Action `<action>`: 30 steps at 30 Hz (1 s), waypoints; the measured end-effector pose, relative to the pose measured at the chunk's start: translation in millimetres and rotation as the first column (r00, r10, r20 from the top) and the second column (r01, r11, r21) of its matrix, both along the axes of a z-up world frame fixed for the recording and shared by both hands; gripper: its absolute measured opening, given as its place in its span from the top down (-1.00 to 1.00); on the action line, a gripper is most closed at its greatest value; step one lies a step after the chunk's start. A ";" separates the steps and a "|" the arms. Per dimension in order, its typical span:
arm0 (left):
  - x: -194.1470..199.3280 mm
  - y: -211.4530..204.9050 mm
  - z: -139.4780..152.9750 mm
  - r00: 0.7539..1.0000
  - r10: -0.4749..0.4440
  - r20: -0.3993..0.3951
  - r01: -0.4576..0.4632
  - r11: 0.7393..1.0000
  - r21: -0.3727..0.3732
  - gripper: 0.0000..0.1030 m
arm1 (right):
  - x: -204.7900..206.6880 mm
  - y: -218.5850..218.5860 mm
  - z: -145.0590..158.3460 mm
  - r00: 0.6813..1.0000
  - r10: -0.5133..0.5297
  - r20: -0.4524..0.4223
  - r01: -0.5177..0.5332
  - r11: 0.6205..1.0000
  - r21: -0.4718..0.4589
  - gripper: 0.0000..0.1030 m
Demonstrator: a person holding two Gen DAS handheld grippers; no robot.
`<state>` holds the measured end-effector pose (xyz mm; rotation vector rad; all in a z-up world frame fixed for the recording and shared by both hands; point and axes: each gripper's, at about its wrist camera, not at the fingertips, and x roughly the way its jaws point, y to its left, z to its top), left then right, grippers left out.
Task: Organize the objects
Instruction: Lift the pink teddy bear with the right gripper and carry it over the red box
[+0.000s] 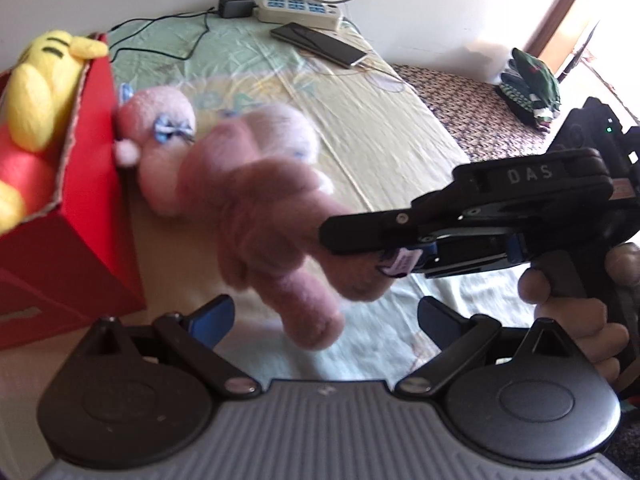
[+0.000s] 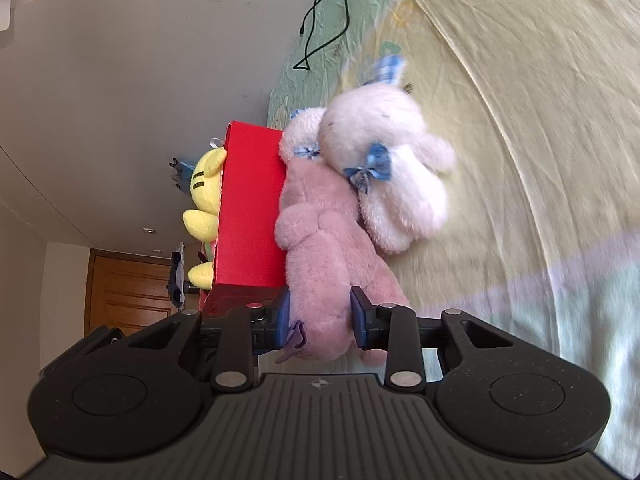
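Pink plush rabbit (image 2: 320,264) is pinched by its leg in my right hand-held gripper (image 2: 320,320), dangling against the red box (image 2: 248,208) on the bed (image 2: 520,160) — left hand-held gripper (image 1: 324,316) open, empty — next, lift it over the rim beside the yellow plush (image 1: 36,92)

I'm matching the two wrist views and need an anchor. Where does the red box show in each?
Left wrist: the red box fills the left edge, open top holding a yellow plush, with the pink bunny to its right.
Right wrist: the view is rolled sideways; the box sits centre-left, just past the right gripper, which is shut on the bunny.
Shared landmark: the yellow plush in the box.
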<state>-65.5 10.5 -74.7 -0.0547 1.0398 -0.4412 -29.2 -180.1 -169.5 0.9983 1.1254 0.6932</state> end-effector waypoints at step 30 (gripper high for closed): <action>22.4 28.1 -37.4 0.979 0.092 -0.180 -0.130 0.967 -0.217 -0.93 | 48.5 41.0 19.5 0.924 0.329 0.194 -0.245 0.900 -0.360 0.43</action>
